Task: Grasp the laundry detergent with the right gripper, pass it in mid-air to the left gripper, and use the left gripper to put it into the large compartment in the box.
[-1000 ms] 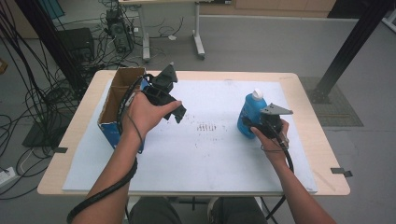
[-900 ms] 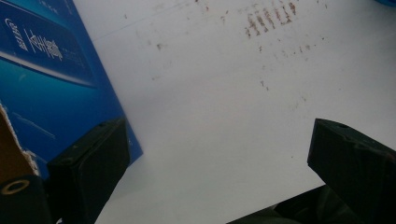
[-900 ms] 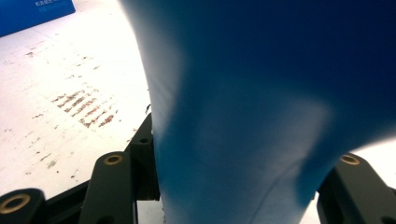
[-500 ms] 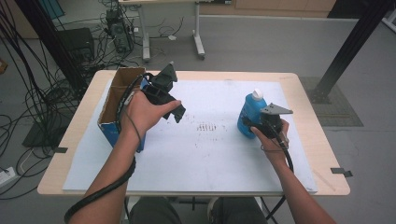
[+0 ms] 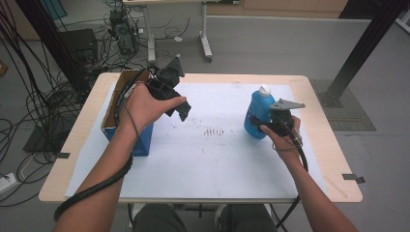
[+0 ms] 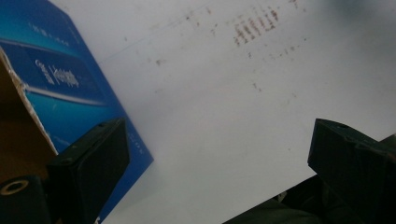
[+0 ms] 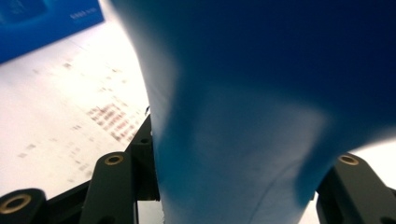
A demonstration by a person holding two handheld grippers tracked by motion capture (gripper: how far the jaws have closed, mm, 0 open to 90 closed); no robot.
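right gripper [image 5: 265,126] clamped on blue bottle [image 5: 256,116], upright on the white sheet at table's right, likely for lifting. left gripper [image 5: 181,107] jaws apart, empty, beside open blue box [image 5: 140,140].

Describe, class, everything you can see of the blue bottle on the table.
The blue bottle looks like smooth plastic, with a white cap on top. It stands upright on the white sheet at the table's right side. The right gripper has it between its jaws, low on the body; in the right gripper view its blue wall spans the space between them.
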